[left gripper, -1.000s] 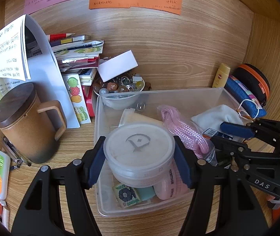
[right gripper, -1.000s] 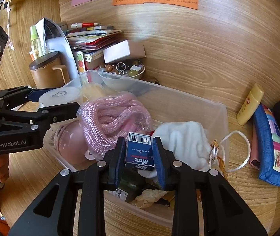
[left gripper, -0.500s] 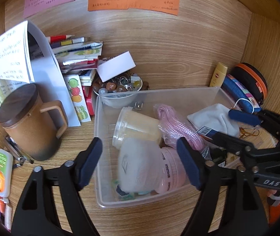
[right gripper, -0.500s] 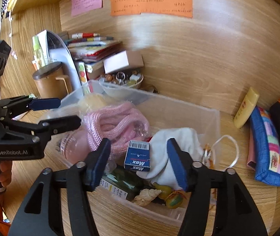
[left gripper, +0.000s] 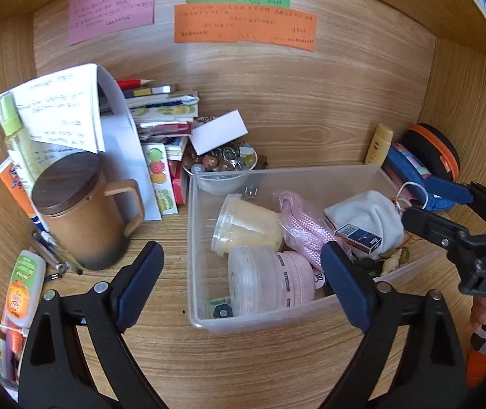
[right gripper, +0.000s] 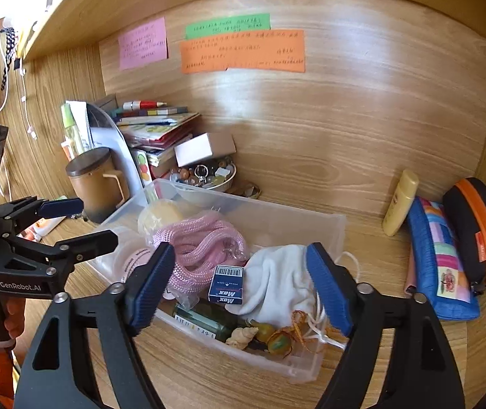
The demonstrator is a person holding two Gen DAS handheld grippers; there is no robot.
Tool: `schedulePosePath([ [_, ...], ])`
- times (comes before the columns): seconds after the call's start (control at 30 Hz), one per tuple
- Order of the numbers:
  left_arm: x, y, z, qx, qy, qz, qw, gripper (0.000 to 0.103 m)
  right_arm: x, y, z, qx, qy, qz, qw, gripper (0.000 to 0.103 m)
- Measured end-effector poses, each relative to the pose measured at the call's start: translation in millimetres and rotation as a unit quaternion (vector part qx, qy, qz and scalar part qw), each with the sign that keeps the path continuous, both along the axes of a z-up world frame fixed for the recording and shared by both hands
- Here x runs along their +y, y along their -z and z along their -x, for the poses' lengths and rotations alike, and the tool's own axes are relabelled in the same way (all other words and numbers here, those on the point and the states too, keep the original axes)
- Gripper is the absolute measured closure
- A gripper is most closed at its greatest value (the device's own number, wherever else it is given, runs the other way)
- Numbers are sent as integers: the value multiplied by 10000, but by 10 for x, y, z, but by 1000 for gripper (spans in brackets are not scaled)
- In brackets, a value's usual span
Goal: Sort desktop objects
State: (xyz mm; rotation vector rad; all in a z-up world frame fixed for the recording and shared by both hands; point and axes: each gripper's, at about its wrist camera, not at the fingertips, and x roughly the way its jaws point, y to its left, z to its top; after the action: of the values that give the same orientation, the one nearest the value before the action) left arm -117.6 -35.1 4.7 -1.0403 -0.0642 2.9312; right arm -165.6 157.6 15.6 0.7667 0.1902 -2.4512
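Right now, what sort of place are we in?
Probably a home or dorm study desk set in a wooden alcove: handwritten sticky notes on the back panel, a stack of books and a lidded mug beside a clear bin of small items.

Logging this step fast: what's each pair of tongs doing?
Left tongs: open, just released, holding nothing.
Right tongs: open, just released, holding nothing.

I see a wooden surface (left gripper: 161, 310). On it sit a clear bin (left gripper: 208, 320), a brown mug (left gripper: 82, 225), a bowl (left gripper: 220, 184) of beads, stacked books (left gripper: 164, 126), a yellow tube (right gripper: 400, 202), a blue pouch (right gripper: 439, 259) and an orange-zipped case (right gripper: 474, 225).
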Motion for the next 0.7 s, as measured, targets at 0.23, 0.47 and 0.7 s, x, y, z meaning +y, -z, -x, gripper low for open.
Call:
schedulePosePath([
  [0.23,-18,-125,-207,214,-206,-77,9995,8,74,-105,-207,153,109,-63,9998,14],
  [0.47,131,-244,-480,541,-300,128,9980,3,189,-215,-509,417,226,-77,9988,1],
  [0.7,237,-258,-669,633,-434,230,9968,1,318,-241,-717,483,461,-37,9978,0],
])
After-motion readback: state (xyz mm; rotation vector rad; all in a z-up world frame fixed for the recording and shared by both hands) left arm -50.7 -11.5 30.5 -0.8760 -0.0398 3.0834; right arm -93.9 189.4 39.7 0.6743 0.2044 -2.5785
